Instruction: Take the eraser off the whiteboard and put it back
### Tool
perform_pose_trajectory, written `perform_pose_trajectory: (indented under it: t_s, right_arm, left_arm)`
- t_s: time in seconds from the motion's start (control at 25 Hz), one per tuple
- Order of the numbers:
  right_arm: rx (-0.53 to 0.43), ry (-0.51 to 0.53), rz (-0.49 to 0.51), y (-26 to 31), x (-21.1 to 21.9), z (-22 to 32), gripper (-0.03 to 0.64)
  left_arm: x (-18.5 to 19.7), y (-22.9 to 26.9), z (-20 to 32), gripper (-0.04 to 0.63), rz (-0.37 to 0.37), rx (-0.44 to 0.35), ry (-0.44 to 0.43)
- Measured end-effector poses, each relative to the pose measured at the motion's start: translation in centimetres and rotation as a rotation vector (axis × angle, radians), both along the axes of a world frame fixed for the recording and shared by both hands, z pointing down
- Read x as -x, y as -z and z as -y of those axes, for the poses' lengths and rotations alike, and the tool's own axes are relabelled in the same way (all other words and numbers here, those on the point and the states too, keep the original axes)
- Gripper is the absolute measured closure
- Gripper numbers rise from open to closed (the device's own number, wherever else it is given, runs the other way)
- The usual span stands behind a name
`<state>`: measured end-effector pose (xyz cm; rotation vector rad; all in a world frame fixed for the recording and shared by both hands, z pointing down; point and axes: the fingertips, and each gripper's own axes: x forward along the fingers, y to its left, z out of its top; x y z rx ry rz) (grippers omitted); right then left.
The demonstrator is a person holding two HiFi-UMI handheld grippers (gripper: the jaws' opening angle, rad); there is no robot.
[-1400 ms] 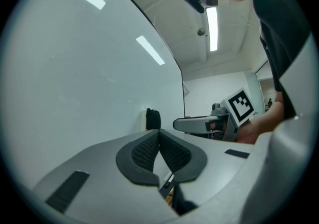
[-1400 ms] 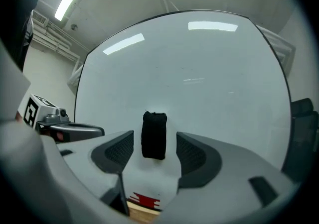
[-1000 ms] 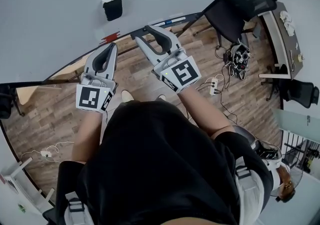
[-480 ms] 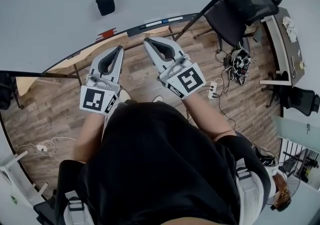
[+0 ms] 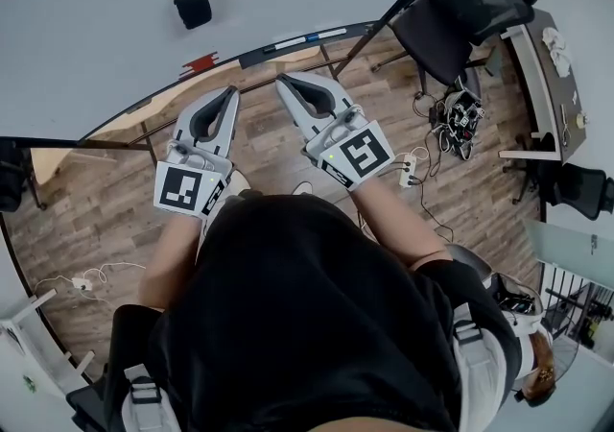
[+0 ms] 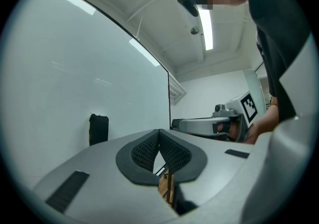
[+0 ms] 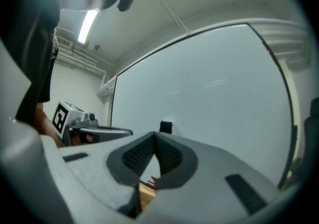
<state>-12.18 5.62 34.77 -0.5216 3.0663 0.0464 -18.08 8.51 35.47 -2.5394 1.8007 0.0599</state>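
The black eraser (image 5: 192,6) sticks to the whiteboard (image 5: 96,27), well above the board's tray. It also shows in the left gripper view as a dark block (image 6: 98,129) and in the right gripper view as a small dark block (image 7: 166,127). My left gripper (image 5: 226,94) and right gripper (image 5: 285,84) sit side by side in front of the board, short of the tray, and point level at it. Both are shut with pad tips touching and nothing between them, as the left gripper (image 6: 159,132) and right gripper (image 7: 155,135) show in their own views. Neither touches the eraser.
The board's tray (image 5: 297,39) carries markers and a red item (image 5: 201,65). A black office chair (image 5: 470,8) stands at the right, with a desk (image 5: 547,65) beyond it. A power strip and cables (image 5: 411,166) lie on the wooden floor.
Both grippers have drawn back a little from the whiteboard's tray. The eraser stays on the board, now higher and further left in the head view.
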Motion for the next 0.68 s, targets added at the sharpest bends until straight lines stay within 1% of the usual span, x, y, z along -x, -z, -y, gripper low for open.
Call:
perform_pose_trajectory:
  t_s: [0.68]
  right_arm:
    - [0.003,0.023,-0.001,0.27,-0.08,0.17,0.615]
  left_arm:
    - [-0.39,0.38,0.37,0.600,0.008,0.006,0.002]
